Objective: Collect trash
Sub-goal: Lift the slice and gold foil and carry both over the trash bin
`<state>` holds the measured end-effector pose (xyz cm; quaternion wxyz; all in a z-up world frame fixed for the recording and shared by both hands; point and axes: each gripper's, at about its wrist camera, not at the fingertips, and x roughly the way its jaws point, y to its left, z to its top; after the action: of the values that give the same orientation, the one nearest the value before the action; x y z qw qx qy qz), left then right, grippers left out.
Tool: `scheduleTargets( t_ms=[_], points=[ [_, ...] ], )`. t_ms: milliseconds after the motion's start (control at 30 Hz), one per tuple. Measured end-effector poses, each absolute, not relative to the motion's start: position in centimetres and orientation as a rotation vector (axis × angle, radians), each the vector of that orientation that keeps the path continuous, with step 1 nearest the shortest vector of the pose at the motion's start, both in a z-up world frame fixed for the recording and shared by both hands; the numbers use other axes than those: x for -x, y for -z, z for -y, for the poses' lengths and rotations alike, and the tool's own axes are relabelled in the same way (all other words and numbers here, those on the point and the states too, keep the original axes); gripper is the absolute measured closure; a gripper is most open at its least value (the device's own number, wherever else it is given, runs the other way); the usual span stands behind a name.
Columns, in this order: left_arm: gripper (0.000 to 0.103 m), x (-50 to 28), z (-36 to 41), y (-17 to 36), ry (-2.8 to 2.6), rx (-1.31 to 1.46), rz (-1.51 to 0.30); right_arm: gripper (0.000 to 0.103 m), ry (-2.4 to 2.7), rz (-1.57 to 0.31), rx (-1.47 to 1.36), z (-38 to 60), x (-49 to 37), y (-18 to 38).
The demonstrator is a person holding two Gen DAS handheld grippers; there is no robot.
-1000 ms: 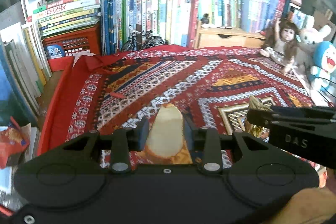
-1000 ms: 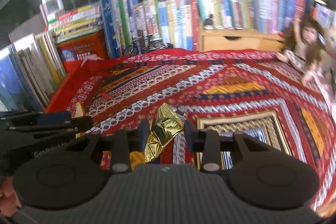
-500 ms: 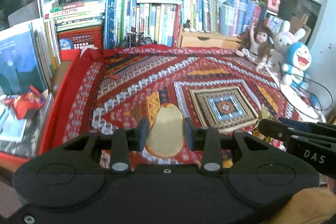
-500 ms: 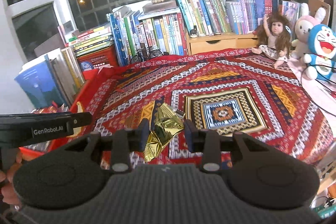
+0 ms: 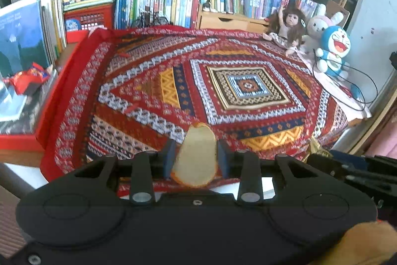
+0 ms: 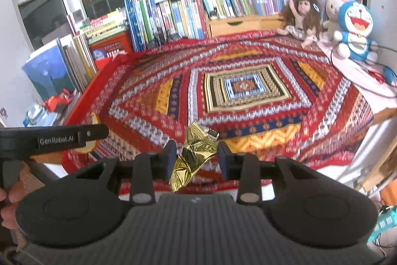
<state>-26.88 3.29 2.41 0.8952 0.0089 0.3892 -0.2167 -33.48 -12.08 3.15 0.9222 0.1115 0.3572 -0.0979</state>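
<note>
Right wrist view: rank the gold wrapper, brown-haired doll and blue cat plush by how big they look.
1. Gold wrapper, though held close to the camera, so inflated.
2 and 3. Brown-haired doll and blue cat plush look alike; I won't rank them.

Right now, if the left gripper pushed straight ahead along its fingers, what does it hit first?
Probably the patterned red cloth on the table. The left gripper, shut on a bread slice, tilts down toward the cloth's bare near part; nothing else sits in that line. Depth is uncertain.
</note>
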Motion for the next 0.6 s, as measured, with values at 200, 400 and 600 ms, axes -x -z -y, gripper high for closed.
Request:
scheduleTargets(
  t_ms=[200,400,600],
  points=[
    [0.069,27.2,-3.3,2.2,0.471,-0.022,-0.851,0.063,0.213,-0.785,-0.257,11.5,34.4,1.3],
    [0.069,27.2,-3.3,7.8,0.481,-0.051,-0.912,0.063,0.230,-0.841,-0.278,11.2,34.5,5.8],
    [0.068,27.0,-2.9,12.6,0.494,-0.095,-0.948,0.062,0.212,-0.893,-0.247,10.5,33.6,10.0]
  ],
)
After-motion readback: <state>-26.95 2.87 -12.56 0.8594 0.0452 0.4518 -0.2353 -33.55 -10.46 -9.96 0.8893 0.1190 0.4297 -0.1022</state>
